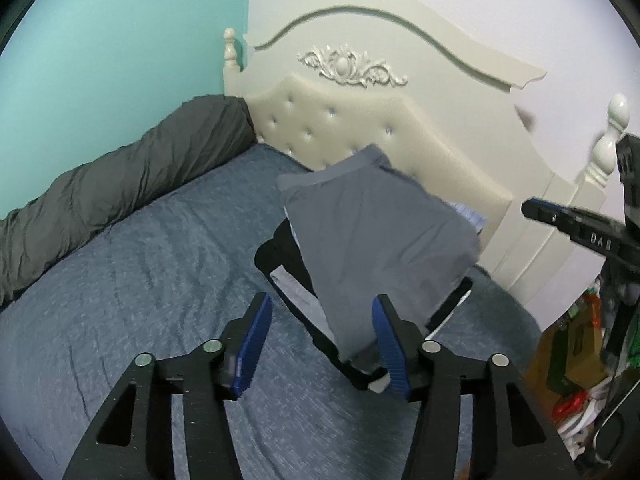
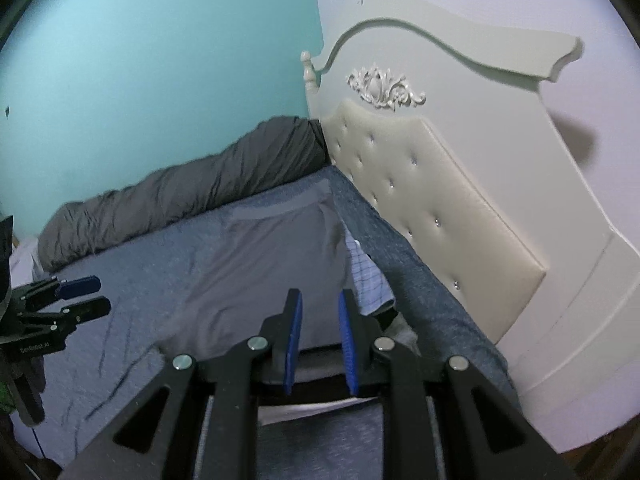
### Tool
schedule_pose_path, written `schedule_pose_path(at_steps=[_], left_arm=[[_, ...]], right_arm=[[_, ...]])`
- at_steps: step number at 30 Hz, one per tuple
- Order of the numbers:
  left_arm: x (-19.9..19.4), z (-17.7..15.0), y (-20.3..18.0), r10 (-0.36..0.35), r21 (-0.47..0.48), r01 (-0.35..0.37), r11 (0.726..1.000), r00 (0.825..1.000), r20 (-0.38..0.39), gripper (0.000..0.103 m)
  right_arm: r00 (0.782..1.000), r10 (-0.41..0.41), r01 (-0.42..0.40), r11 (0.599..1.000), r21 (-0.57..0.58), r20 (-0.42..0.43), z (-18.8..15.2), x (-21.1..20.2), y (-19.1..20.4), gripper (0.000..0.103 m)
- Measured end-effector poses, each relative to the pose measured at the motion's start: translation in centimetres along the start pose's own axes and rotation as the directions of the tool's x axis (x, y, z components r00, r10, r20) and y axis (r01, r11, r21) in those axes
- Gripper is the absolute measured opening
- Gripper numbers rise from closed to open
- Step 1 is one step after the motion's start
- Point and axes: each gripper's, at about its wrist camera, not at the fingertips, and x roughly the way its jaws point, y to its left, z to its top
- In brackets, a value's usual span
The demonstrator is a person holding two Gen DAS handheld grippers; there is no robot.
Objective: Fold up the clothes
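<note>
While both tongs hover over the bed (image 1: 132, 248), the left tongs (image 1: 322, 344) stand apart with nothing clamped. The right tongs (image 2: 320, 344) show a narrow gap, empty. Folded grey shorts (image 1: 372, 232) lie on a stack of clothes (image 1: 280, 256) on the bed, near the headboard (image 1: 360, 120). A grey duvet roll (image 1: 120, 176) lies along the teal wall.

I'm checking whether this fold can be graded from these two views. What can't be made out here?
- Left wrist view: the black garment under the grey garment is mostly covered; its type is unclear.
- Right wrist view: the checked fabric shows only a strip beside the grey garment.
- Left wrist view: clutter beside the bed is cut off and blurred.
- Right gripper: jaws stand narrowly apart, empty.
</note>
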Motion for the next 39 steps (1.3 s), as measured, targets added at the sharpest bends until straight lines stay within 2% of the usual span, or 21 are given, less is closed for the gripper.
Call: schedule_pose_path(at_steps=[2,11,15,20,24,30,33,36,39], left_arm=[[-1.6,-0.2,-0.4,0.007,0.006,-0.007,1.0,1.0,0.016,0.061],[-9.0,-2.1,-1.3,0.029,-0.006,-0.028,1.0,0.994,0.102,0.081],[-11.3,-3.3,-1.5,0.036,-0.006,-0.036,0.999,0.992,0.121,0.087],[-13.8,-4.9,-2.0,0.043,0.008,-0.045,0.999,0.989,0.144,0.093],[-15.6,-6.5,-1.9,0.05,-0.002,-0.05,0.999,0.984,0.17,0.102],[-17.4,-8.7,-1.8,0.049,0.005,-0.05,0.999,0.984,0.173,0.103],[-18.1,-9.6,-1.5,0.051,-0.001,-0.052,0.999,0.984,0.17,0.103],[-18.8,-10.4,-1.3,0.053,0.0,-0.054,0.999,0.983,0.177,0.103],[-19.4,-11.3,-1.4,0.058,0.012,-0.062,0.998,0.981,0.184,0.103]], right_arm=[[1.0,-0.006,0.005,1.0,0.012,0.019,-0.4,-1.6,0.6,0.018],[0.995,-0.056,0.053,0.998,0.037,0.086,-2.9,-8.7,3.5,0.021],[0.993,-0.053,0.049,0.998,0.038,0.107,-4.2,-11.3,4.9,0.031],[0.989,-0.079,0.074,0.996,0.046,0.125,-6.4,-14.4,6.4,0.037],[0.982,-0.108,0.102,0.994,0.05,0.155,-8.1,-16.5,7.6,0.055],[0.978,-0.123,0.113,0.991,0.07,0.167,-10.3,-18.5,9.4,0.079],[0.978,-0.129,0.118,0.99,0.073,0.165,-11.2,-19.1,10.1,0.087],[0.974,-0.15,0.138,0.987,0.082,0.171,-12.2,-19.9,10.7,0.098],[0.97,-0.167,0.153,0.984,0.09,0.178,-13.1,-20.5,11.2,0.101]])
